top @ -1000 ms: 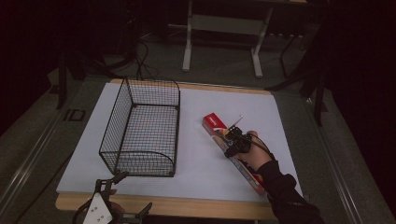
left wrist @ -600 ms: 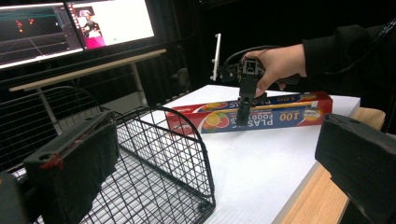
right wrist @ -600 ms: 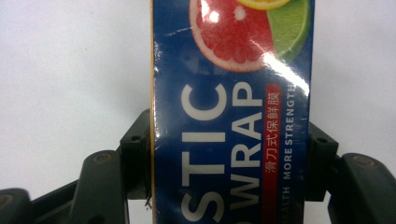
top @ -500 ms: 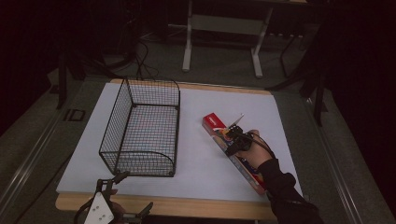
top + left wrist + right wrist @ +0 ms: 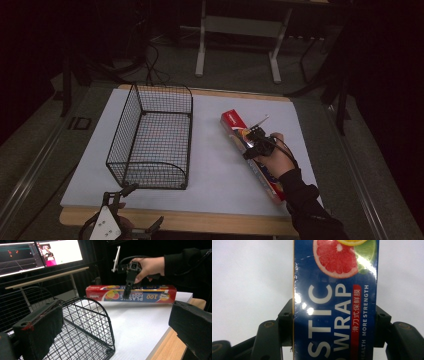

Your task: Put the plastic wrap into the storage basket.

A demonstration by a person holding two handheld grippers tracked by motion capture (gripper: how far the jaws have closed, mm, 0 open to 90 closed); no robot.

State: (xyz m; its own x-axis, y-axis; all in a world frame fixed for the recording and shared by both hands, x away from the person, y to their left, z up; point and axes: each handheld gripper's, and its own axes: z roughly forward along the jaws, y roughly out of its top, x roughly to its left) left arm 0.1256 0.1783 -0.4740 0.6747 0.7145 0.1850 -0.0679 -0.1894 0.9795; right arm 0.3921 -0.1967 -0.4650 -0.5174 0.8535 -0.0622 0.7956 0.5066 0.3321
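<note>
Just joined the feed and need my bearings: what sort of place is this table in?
Most likely a lab or recording studio, not a home: monitors with tracking displays stand behind the white-topped table, the surroundings are dark, and cables trail over the floor near a bare metal stand.

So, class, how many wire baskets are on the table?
1: the wire basket sits on the table's left half, beside the plastic wrap box; none seem hidden.

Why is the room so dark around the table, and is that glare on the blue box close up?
High view: light falls on the white table alone, the surroundings nearly black. Right gripper view: white glare spots on the glossy plastic wrap box, lettering soft. Left gripper view: its own jaws blurred, the wire basket sharp, two bright monitors behind.
</note>
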